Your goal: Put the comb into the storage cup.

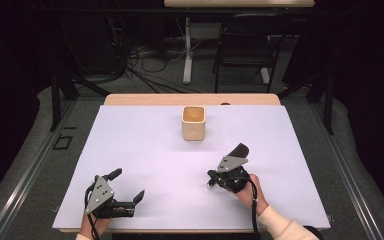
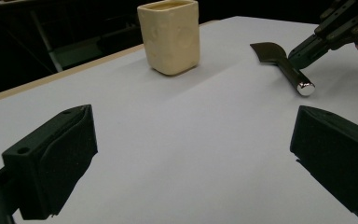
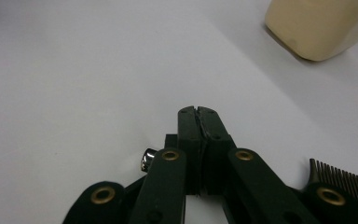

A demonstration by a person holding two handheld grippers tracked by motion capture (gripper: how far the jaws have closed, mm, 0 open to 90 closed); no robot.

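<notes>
- The right claw sits in the lower right of the high view, held by a hand with a pale sleeve coming in from the bottom edge.
- In the right gripper view its jaws are pressed together at the tips, in the lower middle of the frame; the left gripper view shows them clamped on the handle of a spatula.
- The spatula lies low over the desk: in the left gripper view, upper right, its dark blade points toward the cup and its shiny metal handle end points toward the camera. Whether it rests on the desk or is lifted just off it cannot be told.
- In the right gripper view the shiny handle end pokes out just left of the jaws, and the slotted blade shows at the lower right edge.
- The left claw is in the lower left of the high view, its jaws spread wide with nothing between them; in its own view they stand at the two lower corners over bare desk.
- A cream square cup stands upright in the upper middle of the desk, well apart from both claws; it appears top centre in the left gripper view and upper right in the right gripper view.
</notes>
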